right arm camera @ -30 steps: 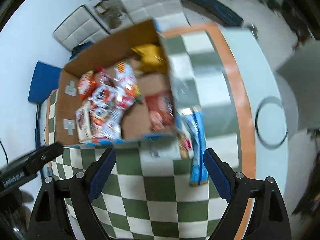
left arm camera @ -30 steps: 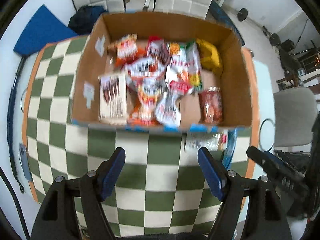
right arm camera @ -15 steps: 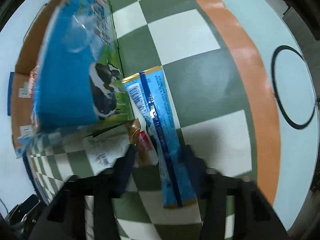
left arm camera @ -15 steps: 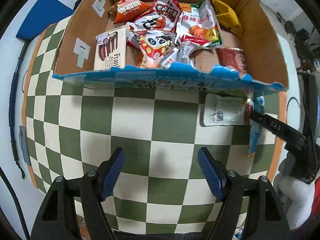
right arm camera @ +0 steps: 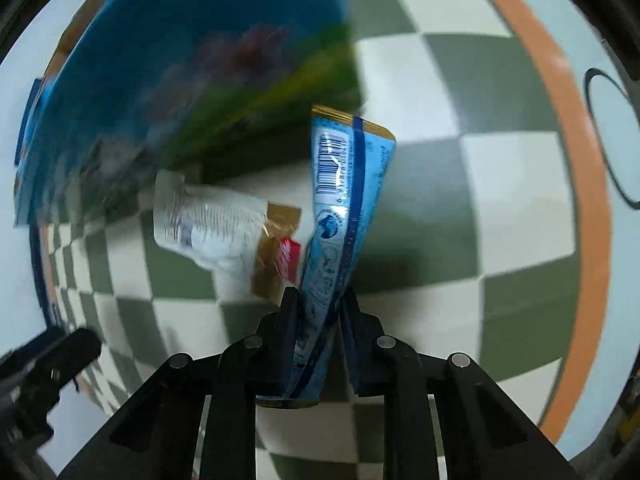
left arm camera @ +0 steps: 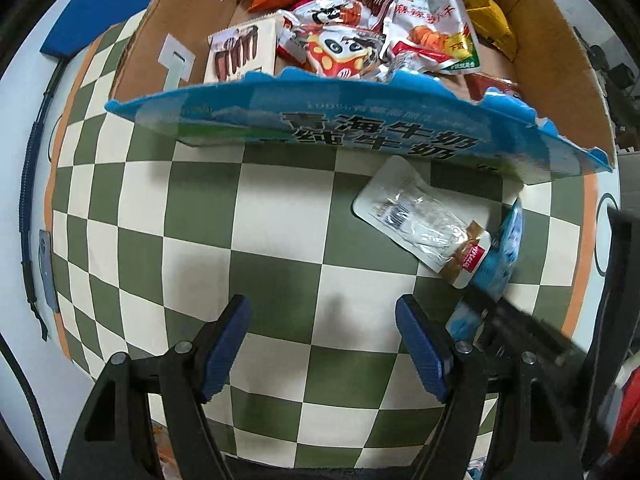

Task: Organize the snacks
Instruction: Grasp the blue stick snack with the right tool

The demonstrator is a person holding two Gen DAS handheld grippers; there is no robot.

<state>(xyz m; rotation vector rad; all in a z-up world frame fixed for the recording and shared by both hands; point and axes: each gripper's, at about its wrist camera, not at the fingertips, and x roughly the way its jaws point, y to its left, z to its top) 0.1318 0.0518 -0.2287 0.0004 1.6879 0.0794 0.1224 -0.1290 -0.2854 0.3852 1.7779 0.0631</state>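
A cardboard box (left arm camera: 156,40) with a torn blue front flap (left arm camera: 360,124) holds several snack packs on the green checked table (left arm camera: 280,216). A clear white pouch (left arm camera: 424,216) lies in front of the box; it also shows in the right wrist view (right arm camera: 224,220). My right gripper (right arm camera: 318,300) is shut on a long blue snack packet (right arm camera: 344,200), which also shows in the left wrist view (left arm camera: 500,252) beside the pouch. My left gripper (left arm camera: 322,344) is open and empty above the table, in front of the box.
The box's blue side (right arm camera: 180,80) looms close at the left of the right wrist view. The table has an orange border (right arm camera: 576,160) at the right edge. A dark cable (left arm camera: 28,200) runs along the table's left side.
My right gripper has closed on the blue packet and tilted it up. My left gripper has moved a little closer to the box and stayed open.
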